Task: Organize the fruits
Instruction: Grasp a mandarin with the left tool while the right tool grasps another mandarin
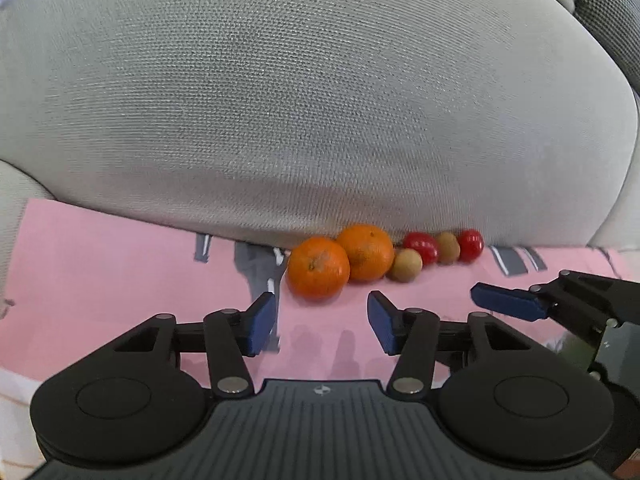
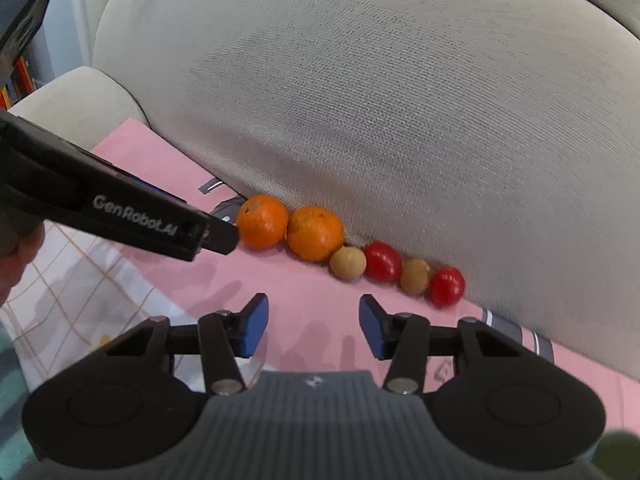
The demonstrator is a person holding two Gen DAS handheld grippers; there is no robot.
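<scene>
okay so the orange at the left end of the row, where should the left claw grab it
Grip the end orange across its widest middle, coming from the front and above: the sofa cushion blocks its back, and the second orange touches its right.

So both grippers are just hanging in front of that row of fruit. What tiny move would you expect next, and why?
Probably the left gripper eases forward onto the nearest orange. Its jaws stand open and empty, that orange lies straight ahead at the row's left end, free on one side. The right gripper is also open and empty.
</scene>
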